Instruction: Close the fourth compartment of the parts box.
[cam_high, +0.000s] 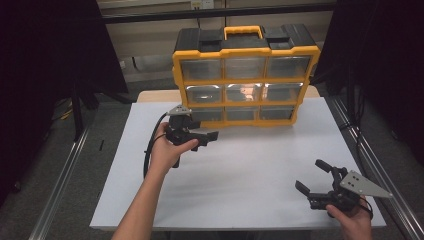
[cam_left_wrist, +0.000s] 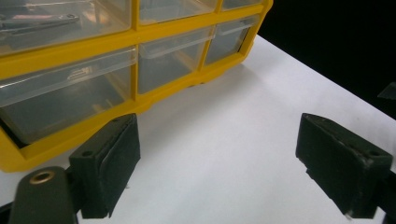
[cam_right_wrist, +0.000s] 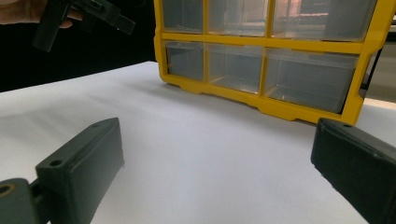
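i've got the left gripper (cam_high: 204, 136) just in front of the drawer box's (cam_high: 245, 75) bottom-left drawer (cam_left_wrist: 60, 100), jaws spread and empty, likely lined up for a pull. the right gripper (cam_high: 314, 179) waits apart near the table (cam_high: 250, 170) edge, also released. drawer contents are too blurred to tell.

No readable text, labels, numbers anywhere (organizer drawers (cam_high: 244, 92) unlabelled).

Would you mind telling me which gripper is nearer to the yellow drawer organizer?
The left. The left gripper is just in front of the yellow drawer organizer's bottom-left drawer, while the right gripper is at the table's near right corner, far from it.
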